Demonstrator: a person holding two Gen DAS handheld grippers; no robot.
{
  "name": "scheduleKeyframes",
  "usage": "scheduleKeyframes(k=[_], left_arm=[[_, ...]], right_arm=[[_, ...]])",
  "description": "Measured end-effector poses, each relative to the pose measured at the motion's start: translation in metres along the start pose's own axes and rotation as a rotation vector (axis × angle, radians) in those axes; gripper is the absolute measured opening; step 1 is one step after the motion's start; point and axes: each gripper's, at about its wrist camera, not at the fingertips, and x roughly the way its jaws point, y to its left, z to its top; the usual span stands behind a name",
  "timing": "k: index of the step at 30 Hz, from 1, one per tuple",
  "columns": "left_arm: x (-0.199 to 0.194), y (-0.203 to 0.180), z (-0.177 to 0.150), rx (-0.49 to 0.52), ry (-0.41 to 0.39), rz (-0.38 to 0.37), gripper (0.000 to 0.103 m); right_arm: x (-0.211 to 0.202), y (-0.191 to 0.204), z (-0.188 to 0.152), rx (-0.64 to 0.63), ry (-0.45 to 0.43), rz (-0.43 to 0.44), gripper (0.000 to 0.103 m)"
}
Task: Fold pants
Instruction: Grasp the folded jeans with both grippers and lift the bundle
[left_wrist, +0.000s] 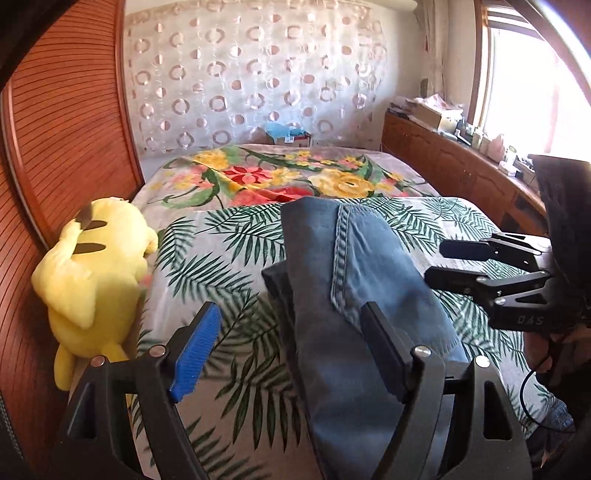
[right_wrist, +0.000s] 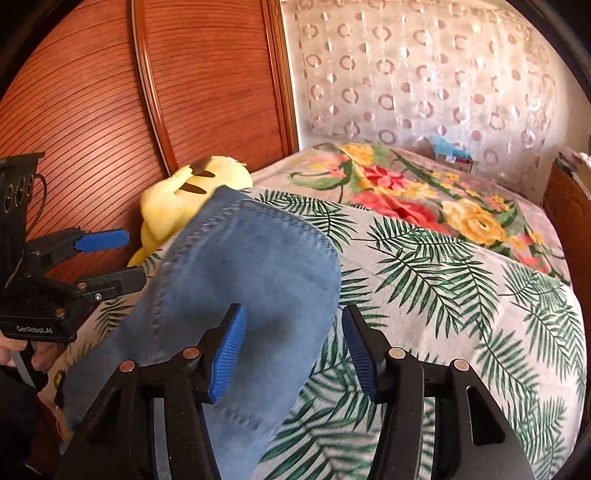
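Blue denim pants (left_wrist: 354, 266) lie folded in a long strip on the palm-leaf bedspread (left_wrist: 221, 258). My left gripper (left_wrist: 291, 328) hovers over their near end, open, the cloth running between its fingers without either pad pressing on it. The right gripper (left_wrist: 439, 264) shows at the right, open, beside the pants. In the right wrist view the pants (right_wrist: 255, 273) stretch from lower left toward the plush toy. My right gripper (right_wrist: 293, 339) is open above their right edge, with nothing gripped. The left gripper (right_wrist: 122, 254) is at the far left, open, held by a hand (right_wrist: 22, 354).
A yellow plush toy (left_wrist: 96, 266) lies at the bed's left edge against a ribbed wooden panel (left_wrist: 66, 129). A floral blanket (left_wrist: 295, 177) covers the far half of the bed. A wooden cabinet (left_wrist: 461, 162) with clutter on top runs along the right under the window.
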Motion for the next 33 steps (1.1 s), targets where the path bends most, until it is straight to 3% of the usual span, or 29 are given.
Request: scheduleKeyframes(k=[11,15,20,22,27,33], left_arm=[[0.058,0.015,0.008,-0.02,0.104,0.005,0.078],[0.07,0.021,0.0,-0.036,0.129,-0.016,0.077],[0.071,0.022,-0.003,-0.052,0.129,-0.101,0.055],[0.072,0.019,-0.005,-0.042,0.144,-0.116,0.043],[0.064,0.016,-0.002,-0.027,0.144,-0.115,0.025],[0.021,0.04,0.017,-0.091,0.043,-0.105,0.019]], right_arm=[[0.07,-0.035,0.029,0.021,0.109,0.08,0.068],[0.095,-0.043,0.032,0.064,0.147,0.169,0.068],[0.111,-0.055,0.032,0.108,0.168,0.27,0.067],[0.115,-0.054,0.035,0.103,0.179,0.314,0.053],[0.117,-0.045,0.052,0.05,0.18,0.342,0.029],[0.108,-0.021,0.098,-0.017,0.121,0.414,0.023]])
